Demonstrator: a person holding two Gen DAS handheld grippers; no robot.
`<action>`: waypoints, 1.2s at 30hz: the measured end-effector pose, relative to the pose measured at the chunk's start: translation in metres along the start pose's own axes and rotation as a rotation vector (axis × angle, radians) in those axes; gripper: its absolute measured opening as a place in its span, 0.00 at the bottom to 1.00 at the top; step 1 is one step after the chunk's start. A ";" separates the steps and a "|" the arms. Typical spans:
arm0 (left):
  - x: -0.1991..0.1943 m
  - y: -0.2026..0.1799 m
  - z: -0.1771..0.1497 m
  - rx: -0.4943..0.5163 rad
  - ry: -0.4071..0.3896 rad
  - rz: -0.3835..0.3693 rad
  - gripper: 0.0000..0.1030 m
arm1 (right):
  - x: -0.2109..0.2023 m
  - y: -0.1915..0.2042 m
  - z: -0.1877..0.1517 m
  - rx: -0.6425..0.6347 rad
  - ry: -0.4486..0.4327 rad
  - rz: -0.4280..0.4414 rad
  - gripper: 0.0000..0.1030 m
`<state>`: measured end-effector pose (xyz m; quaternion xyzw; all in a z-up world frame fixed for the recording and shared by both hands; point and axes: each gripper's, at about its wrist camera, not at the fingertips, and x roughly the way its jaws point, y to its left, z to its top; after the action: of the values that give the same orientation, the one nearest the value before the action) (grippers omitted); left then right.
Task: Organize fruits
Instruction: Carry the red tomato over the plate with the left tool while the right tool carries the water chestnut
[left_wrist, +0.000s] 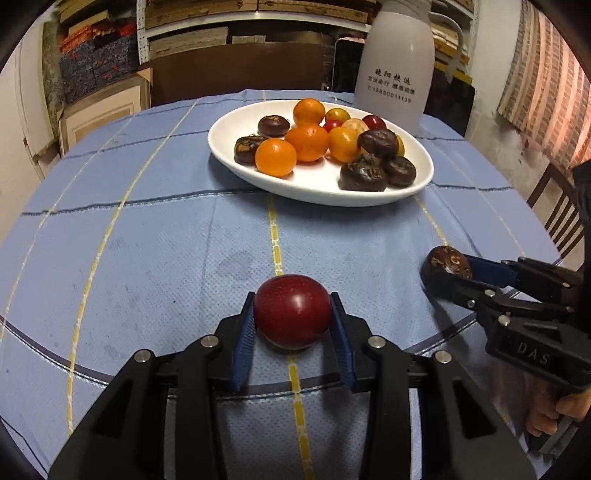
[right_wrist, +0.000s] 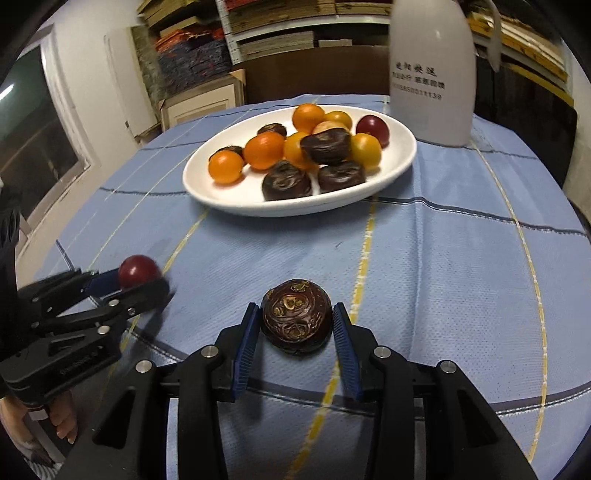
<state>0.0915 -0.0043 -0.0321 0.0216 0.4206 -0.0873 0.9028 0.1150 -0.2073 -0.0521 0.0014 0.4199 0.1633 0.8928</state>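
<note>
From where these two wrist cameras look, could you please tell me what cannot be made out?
- Tall white plastic jug: top cut off by the frame edge, both views.
- White oval plate: rear fruits partly hidden behind nearer ones.
- Left gripper holding the dark red round fruit: blurred in the right wrist view.
- Jug's printed text: too small to read.
</note>
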 end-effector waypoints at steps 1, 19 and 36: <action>0.001 -0.001 0.000 0.004 0.003 -0.004 0.36 | 0.000 0.001 0.000 -0.002 0.000 0.000 0.40; -0.046 -0.010 0.059 -0.002 -0.215 0.006 0.36 | -0.056 -0.067 0.021 0.269 -0.209 0.013 0.40; -0.052 -0.011 0.039 0.005 -0.261 0.099 0.36 | -0.058 -0.042 0.012 0.170 -0.213 -0.017 0.40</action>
<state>0.0865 -0.0118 0.0334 0.0328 0.2981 -0.0459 0.9529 0.1023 -0.2625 -0.0069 0.0908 0.3352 0.1186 0.9302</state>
